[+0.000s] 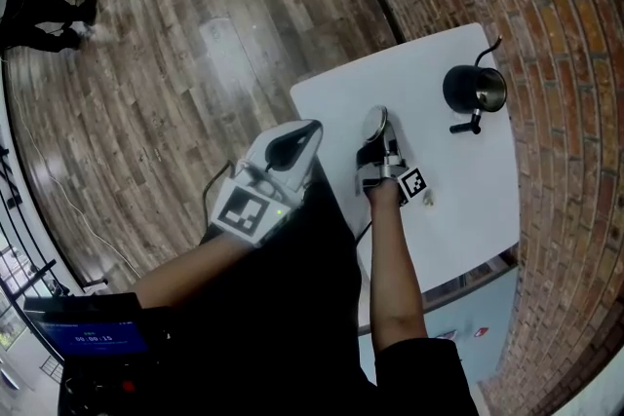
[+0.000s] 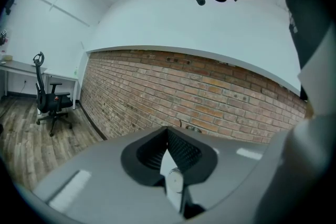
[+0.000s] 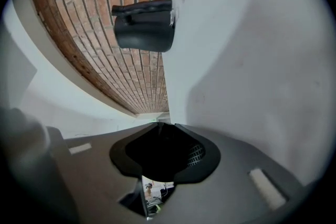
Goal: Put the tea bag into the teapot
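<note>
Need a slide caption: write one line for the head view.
Right gripper over a white table, left gripper off its edge, black teapot standing near the far corner.

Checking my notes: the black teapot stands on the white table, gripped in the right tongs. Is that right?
No. The black teapot stands on the white table, but well apart from the right tongs, ungripped; the head view shows it.
</note>
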Demonstrator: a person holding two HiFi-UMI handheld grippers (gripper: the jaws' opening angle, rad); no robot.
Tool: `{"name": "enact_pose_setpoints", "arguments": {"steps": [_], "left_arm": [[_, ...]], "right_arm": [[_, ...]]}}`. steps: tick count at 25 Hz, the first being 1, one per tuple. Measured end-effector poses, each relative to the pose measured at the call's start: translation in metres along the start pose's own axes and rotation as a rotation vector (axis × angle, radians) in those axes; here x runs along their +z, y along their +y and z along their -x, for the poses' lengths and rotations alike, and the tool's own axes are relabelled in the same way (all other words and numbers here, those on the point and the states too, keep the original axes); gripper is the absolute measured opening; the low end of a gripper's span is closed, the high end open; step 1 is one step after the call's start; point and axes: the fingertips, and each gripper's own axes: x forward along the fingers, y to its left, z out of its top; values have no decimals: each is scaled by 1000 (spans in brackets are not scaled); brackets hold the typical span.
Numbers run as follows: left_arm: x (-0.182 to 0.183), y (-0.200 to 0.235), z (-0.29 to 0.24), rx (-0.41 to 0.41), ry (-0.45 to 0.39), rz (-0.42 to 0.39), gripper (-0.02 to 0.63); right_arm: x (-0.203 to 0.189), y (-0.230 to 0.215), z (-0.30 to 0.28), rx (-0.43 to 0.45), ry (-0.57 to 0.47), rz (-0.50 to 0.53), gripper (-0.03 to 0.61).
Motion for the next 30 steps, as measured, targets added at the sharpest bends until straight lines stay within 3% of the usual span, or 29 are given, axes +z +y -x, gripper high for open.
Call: {"name": "enact_pose_setpoints", "arguments": {"steps": [18,30], "left_arm": [[2,-2,-6,-7,4,3,0],[5,2,-9,4,-6,18,0]], "right_arm": [[12,-8,8,-29,-87,-55,113],[35,-4,31,-87,-147,38,186]]}}
